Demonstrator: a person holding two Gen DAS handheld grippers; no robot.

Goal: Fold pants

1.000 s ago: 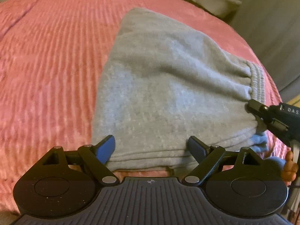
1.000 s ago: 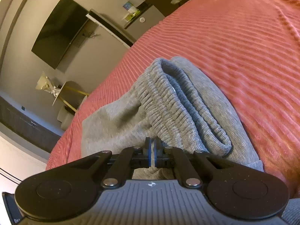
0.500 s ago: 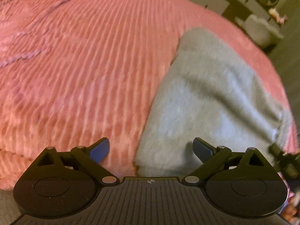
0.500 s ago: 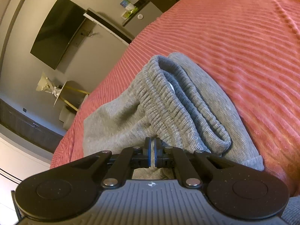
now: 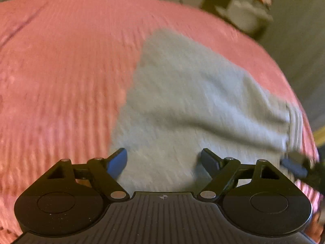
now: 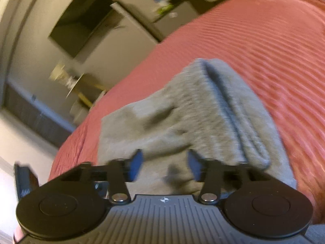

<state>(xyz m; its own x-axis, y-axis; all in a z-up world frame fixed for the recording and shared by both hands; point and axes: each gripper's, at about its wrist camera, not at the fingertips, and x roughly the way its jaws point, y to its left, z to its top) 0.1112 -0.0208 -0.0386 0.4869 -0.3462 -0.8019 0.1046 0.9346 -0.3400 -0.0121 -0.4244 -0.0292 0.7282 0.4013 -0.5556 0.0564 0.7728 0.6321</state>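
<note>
Pants [image 5: 182,101], grey and soft, lie folded into a thick rectangle on a pink ribbed bedspread [image 5: 61,81] that covers the bed. In the left wrist view the bundle runs from the near edge, between the gripper fingers, away toward the far side, with the ribbed waistband [image 5: 295,126] bunched at its right end. A shallow crease crosses the top layer from the middle toward that waistband.

The left gripper [image 5: 163,161] hangs over the near edge of the fabric, its jaws standing wide apart and having just closed in a little; cloth lies below the gap, but the blue pads do not press on it. At the right edge of that view a blurred fingertip of the other tool shows just beside the waistband.

The right gripper [image 6: 164,164] sits at the waistband end, pointing along the bundle. Its jaws have just been opening and now stand apart, with grey cloth below and between them but not pinched. The rolled waistband [image 6: 233,109] stretches away to the right of its fingers.

Both views are smeared by motion. Beyond the bed, in the right wrist view, a dark television [image 6: 81,22] hangs on the wall, with blurred furniture [image 6: 176,14] near it
</note>
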